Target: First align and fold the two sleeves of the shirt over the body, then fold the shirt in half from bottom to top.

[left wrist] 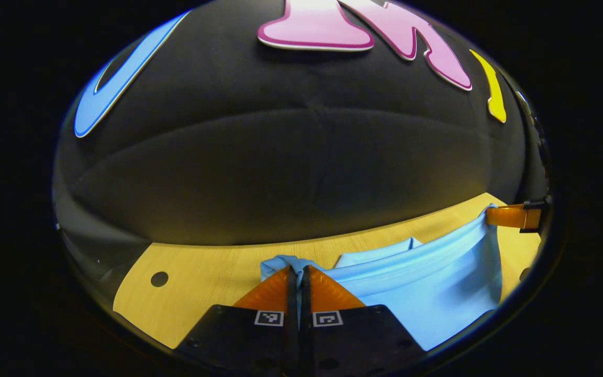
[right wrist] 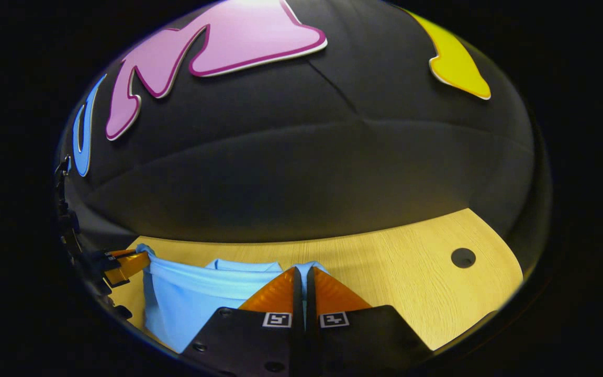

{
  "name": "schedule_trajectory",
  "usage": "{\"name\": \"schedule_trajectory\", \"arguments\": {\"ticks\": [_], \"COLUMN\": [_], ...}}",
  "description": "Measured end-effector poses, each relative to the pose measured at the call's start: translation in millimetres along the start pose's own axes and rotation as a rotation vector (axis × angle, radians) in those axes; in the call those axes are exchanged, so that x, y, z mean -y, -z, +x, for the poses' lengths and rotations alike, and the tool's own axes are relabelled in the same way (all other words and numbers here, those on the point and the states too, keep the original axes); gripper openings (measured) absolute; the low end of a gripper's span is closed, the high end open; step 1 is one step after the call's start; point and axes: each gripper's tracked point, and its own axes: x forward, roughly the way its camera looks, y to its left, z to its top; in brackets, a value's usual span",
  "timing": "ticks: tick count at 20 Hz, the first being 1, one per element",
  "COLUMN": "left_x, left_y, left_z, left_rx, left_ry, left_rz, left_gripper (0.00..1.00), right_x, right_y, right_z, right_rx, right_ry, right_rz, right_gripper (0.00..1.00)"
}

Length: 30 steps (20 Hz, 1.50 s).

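A light blue shirt [left wrist: 427, 283] lies on the wooden table [left wrist: 202, 277], its hem edge lifted and stretched between both grippers. My left gripper [left wrist: 298, 268] is shut on one corner of that edge, with blue cloth bunched at its fingertips. In the left gripper view the right gripper [left wrist: 492, 215] pinches the other corner at the far right. In the right gripper view my right gripper [right wrist: 301, 269] is shut on the shirt [right wrist: 191, 303], and the left gripper [right wrist: 142, 260] holds the far corner at the left. A folded part of the shirt [left wrist: 380, 251] lies behind the lifted edge.
The table [right wrist: 406, 283] has a round hole [right wrist: 462, 257] near its right side and another hole [left wrist: 159, 278] near its left side. The black booth wall stands right behind the table's far edge.
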Motion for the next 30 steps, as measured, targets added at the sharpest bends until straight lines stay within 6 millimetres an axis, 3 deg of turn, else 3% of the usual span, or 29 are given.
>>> {"name": "schedule_trajectory", "arguments": {"ticks": [8, 11, 16, 21, 22, 23, 24, 25, 26, 28, 30], "left_x": [-12.4, -11.1, -13.2, -17.9, -17.1, -16.8, -15.9, -13.7, -13.9, -14.2, -15.0], "left_y": [20.8, 30.6, 27.2, 34.6, 33.7, 34.3, 33.9, 34.3, 36.3, 37.3, 33.0], "left_z": [55.0, 58.6, 56.4, 58.7, 58.4, 59.0, 59.6, 60.6, 58.4, 56.0, 51.0], "left_rx": [0.003, -0.017, -0.013, -0.019, -0.02, -0.021, -0.022, -0.026, -0.034, -0.052, -0.047], "left_ry": [-0.041, -0.053, -0.048, -0.043, -0.042, -0.042, -0.043, -0.037, -0.035, -0.04, -0.047], "left_rz": [-0.029, -0.029, -0.043, -0.044, -0.041, -0.039, -0.037, -0.033, -0.026, -0.009, -0.018], "left_gripper": [0.06, 0.06, 0.07, 0.62, 0.62, 0.64, 0.7, 0.85, 0.91, 0.96, 0.98], "right_x": [5.6, 9.1, 13.1, 14.2, 14.2, 13.1, 12.9, 13.2, 13.5, 16.1, 17.1], "right_y": [20.0, 31.4, 44.5, 42.0, 44.7, 46.2, 45.4, 42.9, 39.6, 29.7, 18.0], "right_z": [62.1, 72.6, 76.1, 73.7, 74.7, 73.8, 74.2, 74.3, 73.3, 72.2, 66.9], "right_rx": [-0.013, -0.038, -0.08, -0.076, -0.079, -0.085, -0.087, -0.078, -0.064, -0.032, -0.009], "right_ry": [0.024, 0.048, 0.073, 0.091, 0.087, 0.092, 0.099, 0.102, 0.103, 0.101, 0.103], "right_rz": [-0.019, -0.019, -0.008, 0.002, 0.014, 0.025, 0.026, 0.027, 0.023, 0.011, -0.004], "right_gripper": [0.05, 0.05, 0.05, 0.12, 0.29, 0.22, 0.43, 0.52, 0.63, 0.65, 0.77]}}
